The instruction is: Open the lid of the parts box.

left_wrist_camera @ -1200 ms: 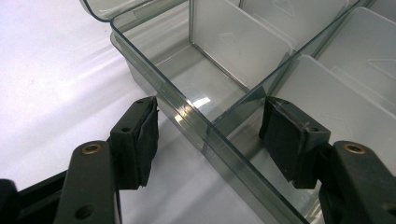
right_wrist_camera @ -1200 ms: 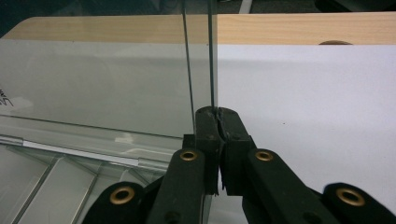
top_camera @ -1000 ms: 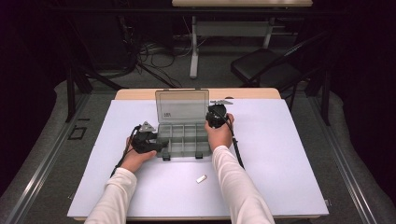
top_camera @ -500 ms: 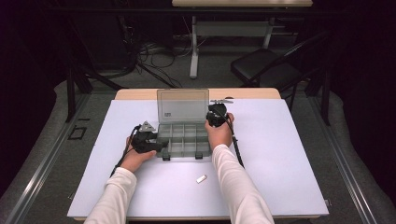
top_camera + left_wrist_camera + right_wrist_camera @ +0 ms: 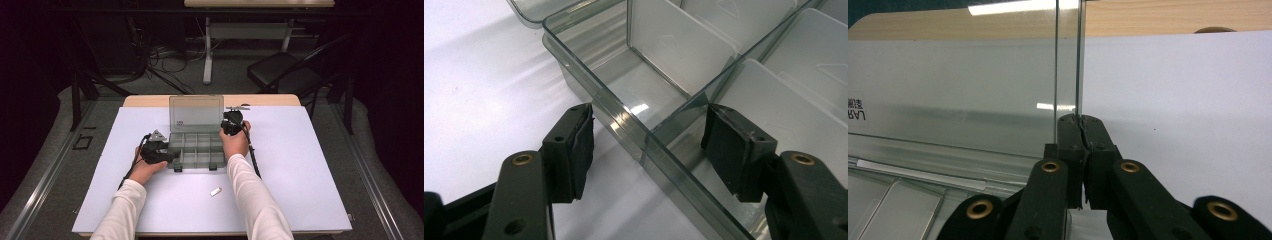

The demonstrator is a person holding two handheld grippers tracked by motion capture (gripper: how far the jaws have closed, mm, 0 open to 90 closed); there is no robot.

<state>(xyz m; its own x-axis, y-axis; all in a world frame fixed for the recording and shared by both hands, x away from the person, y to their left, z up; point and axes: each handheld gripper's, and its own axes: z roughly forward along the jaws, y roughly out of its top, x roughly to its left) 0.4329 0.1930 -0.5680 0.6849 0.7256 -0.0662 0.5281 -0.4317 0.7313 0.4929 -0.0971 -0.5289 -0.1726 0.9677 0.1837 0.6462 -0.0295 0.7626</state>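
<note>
Two tools bracketed the organiser box (image 5: 196, 150) on the bench (image 5: 300, 170): the right tool (image 5: 1081, 125) was clenched on the side edge of the upright lid (image 5: 973, 95), nearer the hinge, while the left tool (image 5: 649, 150) straddled the box's left wall, spread wide.

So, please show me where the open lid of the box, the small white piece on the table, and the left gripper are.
lid (image 5: 196, 114), high view, middle of the upright clear panel.
small white piece (image 5: 215, 191), high view, its middle.
left gripper (image 5: 646, 150), left gripper view, midway between its fingertips.
</note>
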